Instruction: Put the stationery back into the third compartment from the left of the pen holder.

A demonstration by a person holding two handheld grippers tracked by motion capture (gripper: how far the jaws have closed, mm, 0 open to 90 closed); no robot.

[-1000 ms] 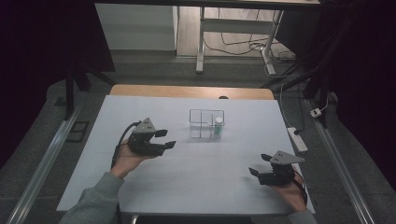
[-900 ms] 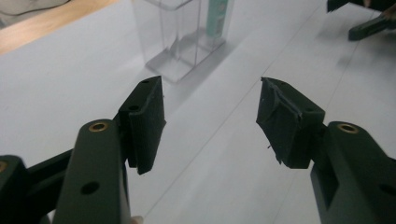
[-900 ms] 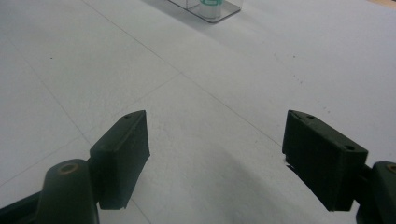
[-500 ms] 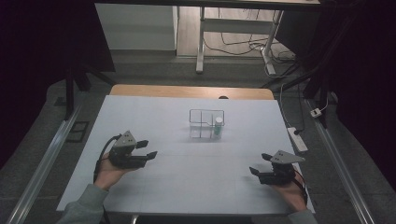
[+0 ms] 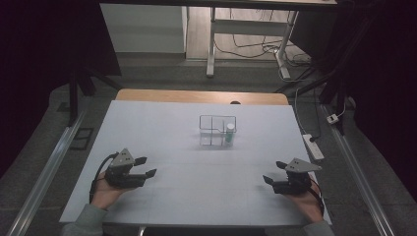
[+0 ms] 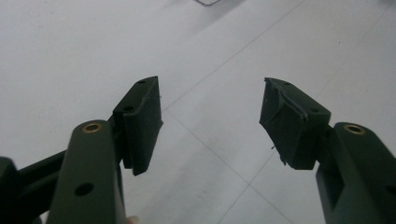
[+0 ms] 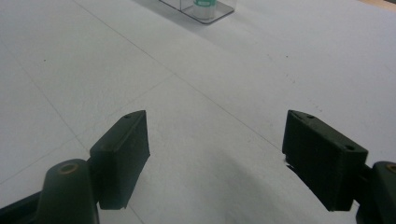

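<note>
We observed a white table sheet (image 5: pixel 196 147) covering most of the tabletop, with a strip of bare wood (image 5: pixel 196 95) left visible along its far edge and faint straight lines crossing its surface in both gripper views. Near the far middle of this sheet stood a clear compartmented rack (image 5: pixel 217 131), divided into cells by thin walls; its near corner appeared at the top of the right gripper view (image 7: pixel 219 11). Toward the near left of the sheet, the left gripper (image 5: pixel 143 166) was held in the person's left hand (image 5: pixel 105 189), well apart from the rack; its jaws had just been opening and stood widely parted, with nothing but the white sheet between them, as the left gripper view (image 6: pixel 210 121) confirmed. Toward the near right, the right gripper (image 5: pixel 273 173) rested in the right hand (image 5: pixel 307 204), likewise released, its two black jaws spread wide over bare sheet in the right gripper view (image 7: pixel 215 158) and pointing toward the rack. Smallest of all was a small green-and-white bottle (image 5: pixel 230 133), which stood upright in the rack's near right cell; we saw its lower part again through the clear wall (image 7: pixel 204 7).
</note>
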